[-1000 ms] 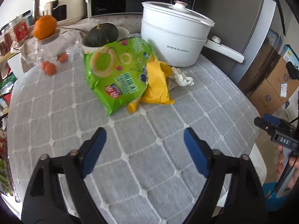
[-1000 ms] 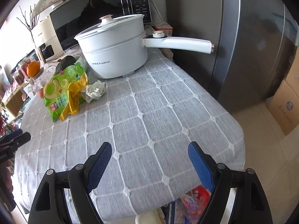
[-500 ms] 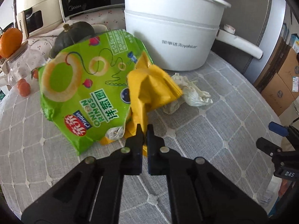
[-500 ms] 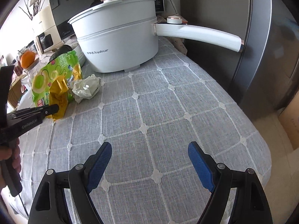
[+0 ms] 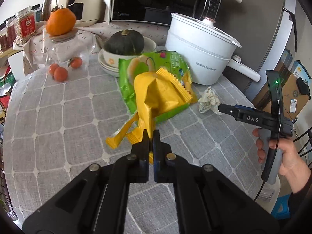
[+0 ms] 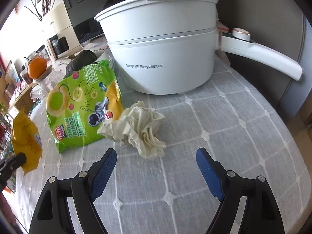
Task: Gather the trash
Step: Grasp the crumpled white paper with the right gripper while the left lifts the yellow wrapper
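Note:
My left gripper [image 5: 149, 136] is shut on a yellow wrapper [image 5: 156, 95] and holds it lifted above the grey tablecloth; the wrapper also shows at the left edge of the right wrist view [image 6: 24, 136]. A green onion-rings bag [image 6: 81, 107] lies on the cloth behind it, also seen in the left wrist view [image 5: 167, 64]. A crumpled white tissue [image 6: 138, 128] lies just ahead of my open, empty right gripper [image 6: 156, 161], between the lines of its fingers. In the left wrist view the tissue [image 5: 208, 100] sits just in front of the right gripper's tip [image 5: 224, 108].
A white Royalstar pot [image 6: 159, 48] with a long handle stands right behind the trash. A dark squash in stacked bowls [image 5: 124, 42], small oranges [image 5: 60, 72], a glass jar with an orange on top [image 5: 60, 21], a microwave and a fridge stand around.
My left gripper went from open to shut on the yellow wrapper and has lifted it off the green bag. My right gripper has moved forward, close to the tissue, still open.

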